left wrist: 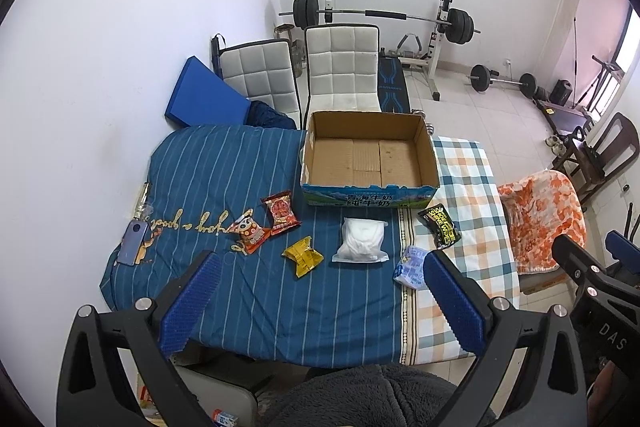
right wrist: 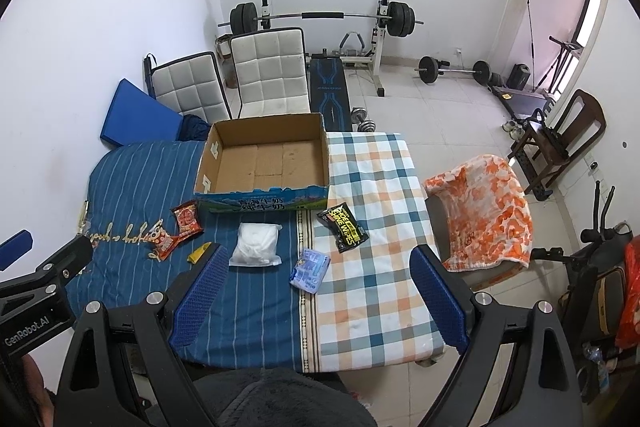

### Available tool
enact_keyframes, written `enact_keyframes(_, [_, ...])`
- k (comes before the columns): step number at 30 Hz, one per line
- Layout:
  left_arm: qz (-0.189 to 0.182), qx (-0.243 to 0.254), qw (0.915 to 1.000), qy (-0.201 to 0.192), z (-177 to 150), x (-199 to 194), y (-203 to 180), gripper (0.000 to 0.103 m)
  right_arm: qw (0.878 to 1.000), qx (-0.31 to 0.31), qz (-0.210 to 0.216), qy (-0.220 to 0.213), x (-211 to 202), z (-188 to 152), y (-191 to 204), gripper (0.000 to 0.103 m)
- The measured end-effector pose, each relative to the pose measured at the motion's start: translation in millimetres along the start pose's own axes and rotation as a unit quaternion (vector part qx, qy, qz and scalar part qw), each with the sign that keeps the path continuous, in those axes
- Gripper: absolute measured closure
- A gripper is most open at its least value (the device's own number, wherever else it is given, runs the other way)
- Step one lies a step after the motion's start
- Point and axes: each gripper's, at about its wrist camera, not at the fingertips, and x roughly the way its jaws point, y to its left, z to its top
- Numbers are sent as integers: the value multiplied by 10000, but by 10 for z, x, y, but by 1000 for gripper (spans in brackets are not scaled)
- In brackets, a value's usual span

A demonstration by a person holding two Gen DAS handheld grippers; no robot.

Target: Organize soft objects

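An empty cardboard box (left wrist: 366, 151) (right wrist: 266, 157) stands at the back of a cloth-covered table. In front of it lie soft packets: a red snack bag (left wrist: 281, 213) (right wrist: 187, 219), an orange cartoon bag (left wrist: 250, 233) (right wrist: 162, 241), a yellow packet (left wrist: 303, 255) (right wrist: 199, 253), a white pouch (left wrist: 362, 241) (right wrist: 257, 245), a black wipes pack (left wrist: 439, 226) (right wrist: 343, 227) and a pale blue pack (left wrist: 412, 267) (right wrist: 311, 270). My left gripper (left wrist: 320, 301) is open and empty, held above the table's near edge. My right gripper (right wrist: 320, 291) is open and empty too, just right of it.
A blue phone (left wrist: 132, 242) lies at the table's left edge. Two white padded chairs (left wrist: 340, 71) stand behind the table, with a barbell rack (left wrist: 380, 15) beyond. A chair with an orange blanket (right wrist: 486, 211) stands to the right.
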Motion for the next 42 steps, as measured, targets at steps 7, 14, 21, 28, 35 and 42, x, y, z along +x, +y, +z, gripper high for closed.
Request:
enact_keyframes(7, [-1, -18, 10000, -34, 8, -37, -13, 0, 10000, 1, -12, -30, -4, -10, -20, 9])
enact_keyframes(14, [-30, -50, 10000, -29, -22, -59, -14, 0, 10000, 9, -28, -40, -8, -16, -41, 9])
enact_keyframes(21, [-34, -41, 10000, 37, -49, 3, -63, 0, 10000, 39, -30, -27, 8, -17, -69, 9])
enact_keyframes(28, [89, -221, 9995, 197, -14, 425, 64, 0, 9993, 253, -20, 275, 439, -70, -231, 9])
enact_keyframes(35, [262, -491, 9945, 882, 33, 1422, 418, 0, 9944, 527, 161, 903, 1335, -98, -293, 9])
enact_keyframes(42, [-75, -1152, 9666, 2288, -274, 2797, 922, 0, 9791, 653, 537, 1848, 2618, -297, -17, 9])
